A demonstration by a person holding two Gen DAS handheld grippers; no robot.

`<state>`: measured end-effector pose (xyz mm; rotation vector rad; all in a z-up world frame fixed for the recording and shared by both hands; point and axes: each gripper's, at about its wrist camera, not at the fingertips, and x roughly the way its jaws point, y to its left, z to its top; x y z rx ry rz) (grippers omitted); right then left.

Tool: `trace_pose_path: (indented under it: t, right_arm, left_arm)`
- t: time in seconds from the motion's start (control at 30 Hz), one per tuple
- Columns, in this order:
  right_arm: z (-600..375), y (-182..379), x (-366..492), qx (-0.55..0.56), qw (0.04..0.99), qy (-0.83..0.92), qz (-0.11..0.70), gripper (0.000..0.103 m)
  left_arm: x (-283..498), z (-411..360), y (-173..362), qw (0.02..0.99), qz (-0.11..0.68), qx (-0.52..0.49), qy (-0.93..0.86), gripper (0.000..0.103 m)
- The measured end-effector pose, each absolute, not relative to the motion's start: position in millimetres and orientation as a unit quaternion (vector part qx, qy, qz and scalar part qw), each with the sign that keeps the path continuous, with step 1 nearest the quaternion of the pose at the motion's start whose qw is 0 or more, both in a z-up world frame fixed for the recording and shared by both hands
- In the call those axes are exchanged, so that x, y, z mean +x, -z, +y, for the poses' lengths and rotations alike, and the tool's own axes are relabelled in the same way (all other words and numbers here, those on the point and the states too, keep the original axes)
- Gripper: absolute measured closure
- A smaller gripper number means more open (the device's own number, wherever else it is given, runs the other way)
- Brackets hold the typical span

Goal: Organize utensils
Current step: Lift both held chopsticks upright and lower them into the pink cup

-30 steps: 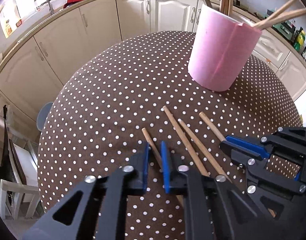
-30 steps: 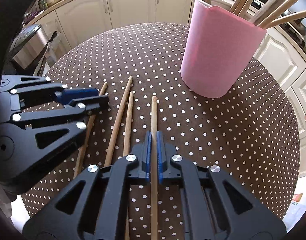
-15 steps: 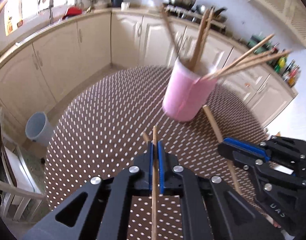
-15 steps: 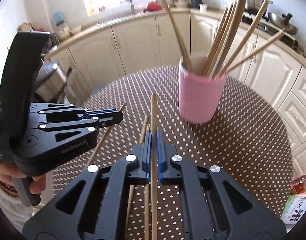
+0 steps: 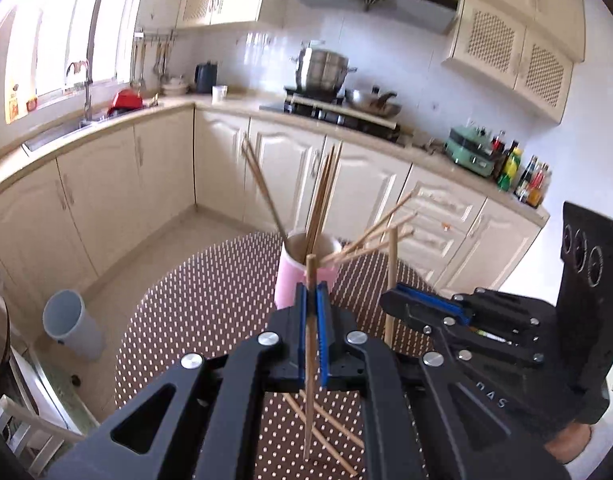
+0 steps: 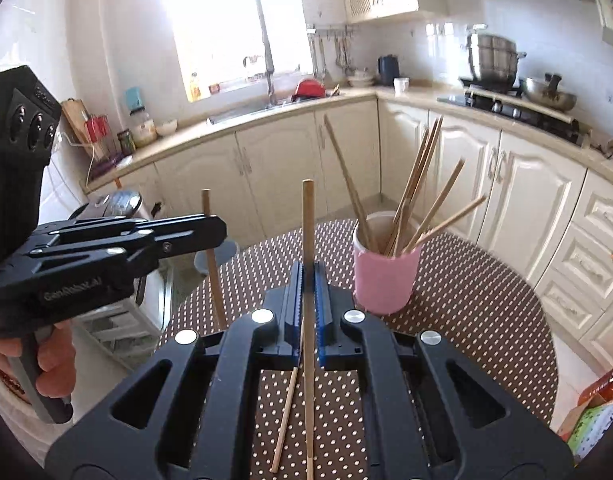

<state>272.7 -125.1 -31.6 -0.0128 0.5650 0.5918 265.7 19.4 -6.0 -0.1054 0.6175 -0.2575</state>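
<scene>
Both grippers are clamped on chopsticks and raised above the table. Between the blue pads of the left gripper (image 5: 313, 292), the jaws pinch a long, thin wooden chopstick (image 5: 309, 380) that stands nearly upright, its top end poking out above the pads and its lower end hanging below them over the brown tablecloth with white polka dots (image 5: 210, 320). Beneath this gripper, two more loose wooden chopsticks (image 5: 326, 432) lie crossed on the cloth.

To its right, the right gripper (image 6: 307, 280) is likewise closed on a second upright wooden chopstick (image 6: 308, 232), gripped partway along so that a long stretch rises above the pads. In the left wrist view this same black tool shows at the right, side on, with its stick held vertically. In the right wrist view the left tool appears at the left, held by a person's hand (image 6: 46, 364) around its handle.

Ahead of both grippers, and slightly to the right of the right one, stands the pink cylindrical holder (image 6: 386, 280) on the table, already filled with a loose bunch of wooden chopsticks (image 6: 414, 192) that lean outward in several directions. Neither held stick touches the holder; both are well short of its rim. Beyond the table run cream kitchen cabinets (image 6: 282, 176).
</scene>
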Motion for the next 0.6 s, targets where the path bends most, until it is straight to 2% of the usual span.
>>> trace_pose_path:
  t: [0.6]
  right_arm:
    - [-141, -28, 306, 0.068, 0.967, -0.223, 0.103, 0.097]
  left_arm:
    - [307, 19, -70, 0.971, 0.180, -0.099, 0.126, 0.098]
